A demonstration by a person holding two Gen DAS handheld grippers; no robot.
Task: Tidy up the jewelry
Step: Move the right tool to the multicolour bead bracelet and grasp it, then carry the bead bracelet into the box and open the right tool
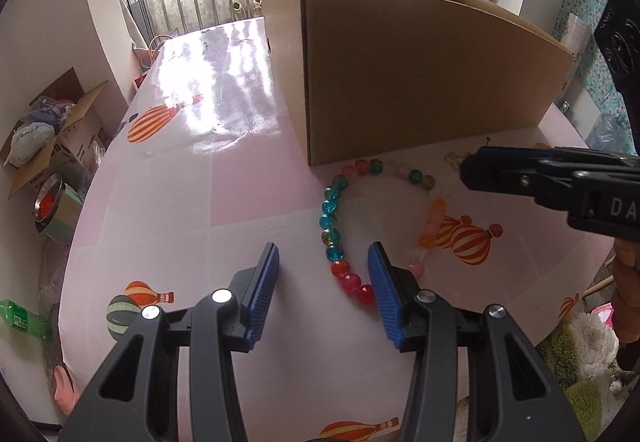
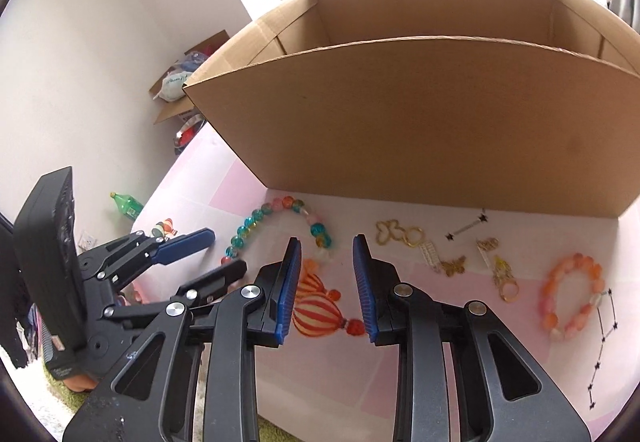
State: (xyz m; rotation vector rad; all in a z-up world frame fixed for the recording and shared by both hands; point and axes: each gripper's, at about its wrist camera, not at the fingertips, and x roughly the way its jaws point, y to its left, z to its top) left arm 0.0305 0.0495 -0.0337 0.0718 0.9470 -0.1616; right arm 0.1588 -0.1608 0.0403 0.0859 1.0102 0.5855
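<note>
On pink balloon-print table (image 1: 168,210), multicoloured glass-bead bracelet (image 1: 334,230) lies near brown cardboard box (image 1: 420,82); left hand-held gripper (image 1: 324,282) open beside it, right hand-held gripper (image 2: 326,282) open, empty.

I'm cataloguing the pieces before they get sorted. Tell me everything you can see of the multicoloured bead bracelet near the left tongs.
The multicoloured bead bracelet is a loop of round, glossy, glass-like beads: teal, red, pink, orange and pale ones. It lies flat on the pink balloon-print tablecloth, just in front of the cardboard box. Its near end passes under the right pad of the open left tongs, so that part is hidden; whether the pad touches it is unclear.
</note>
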